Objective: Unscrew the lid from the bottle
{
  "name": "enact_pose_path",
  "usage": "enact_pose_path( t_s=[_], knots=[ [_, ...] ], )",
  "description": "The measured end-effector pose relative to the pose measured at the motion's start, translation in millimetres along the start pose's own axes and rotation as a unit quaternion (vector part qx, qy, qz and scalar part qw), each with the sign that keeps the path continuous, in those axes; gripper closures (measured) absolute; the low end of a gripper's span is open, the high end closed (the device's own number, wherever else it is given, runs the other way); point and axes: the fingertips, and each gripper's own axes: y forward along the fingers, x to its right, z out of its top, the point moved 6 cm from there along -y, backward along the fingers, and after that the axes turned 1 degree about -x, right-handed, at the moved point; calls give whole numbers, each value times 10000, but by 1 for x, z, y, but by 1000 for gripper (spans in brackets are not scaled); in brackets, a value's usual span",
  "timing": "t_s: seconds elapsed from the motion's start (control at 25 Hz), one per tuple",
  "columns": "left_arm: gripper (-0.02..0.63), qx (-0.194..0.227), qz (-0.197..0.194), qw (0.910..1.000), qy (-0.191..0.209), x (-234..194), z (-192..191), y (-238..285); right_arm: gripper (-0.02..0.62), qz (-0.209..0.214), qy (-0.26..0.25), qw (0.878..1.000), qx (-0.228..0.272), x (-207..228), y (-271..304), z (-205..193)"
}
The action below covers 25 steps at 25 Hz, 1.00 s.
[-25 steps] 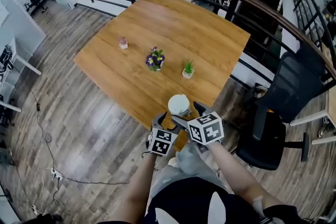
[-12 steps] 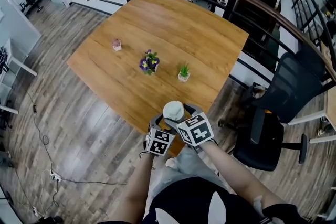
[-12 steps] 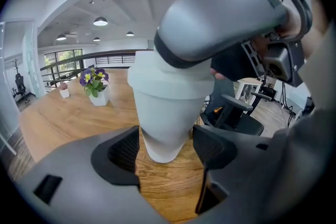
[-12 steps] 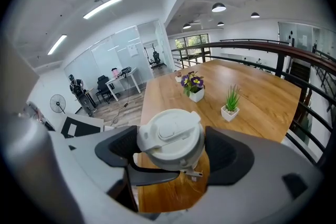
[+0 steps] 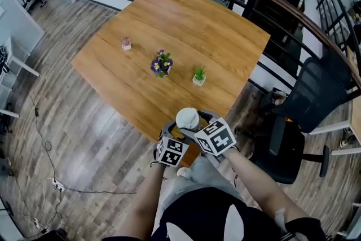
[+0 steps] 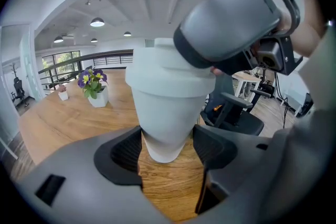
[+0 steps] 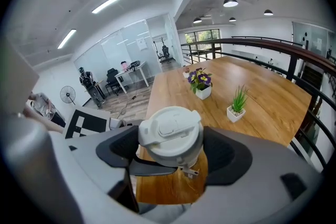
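Clamping the upright bottle (image 6: 165, 113) low was the left gripper (image 6: 167, 140); right gripper (image 7: 171, 150), just closing, gripped the lid (image 7: 169, 131) above.

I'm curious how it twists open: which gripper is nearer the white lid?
Right. The right gripper has just been closing its jaws onto the lid; the left gripper grips the bottle lower down.

Matt plastic, grained wood.
The pale tapered plastic bottle (image 6: 163, 113) and its white moulded lid (image 7: 169, 134) look smooth and matt; the square wooden table (image 5: 186, 36) shows satin grain, the plank floor (image 5: 84, 138) a glossier sheen.
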Motion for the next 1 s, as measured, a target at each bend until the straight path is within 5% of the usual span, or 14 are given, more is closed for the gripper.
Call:
enact_pose_path(
  t_s=[0.24, 0.48, 0.72, 1.0],
  knots=[
    [296, -30, -31, 10000, -2, -1, -1, 1, 210, 282, -544, 9979, -192, 3, 2, 2],
    [296, -43, -38, 10000, 8, 1, 0, 2, 210, 1115, -1473, 9820, -396, 12, 3, 4],
    [296, -83, -67, 9999, -5, 2, -1, 1, 210, 2033, -2602, 9380, -1052, 17, 7, 14],
    [296, -118, -82, 9999, 2, 0, 1, -1, 210, 2532, -3590, 8783, -1888, 14, 13, 27]
  ],
)
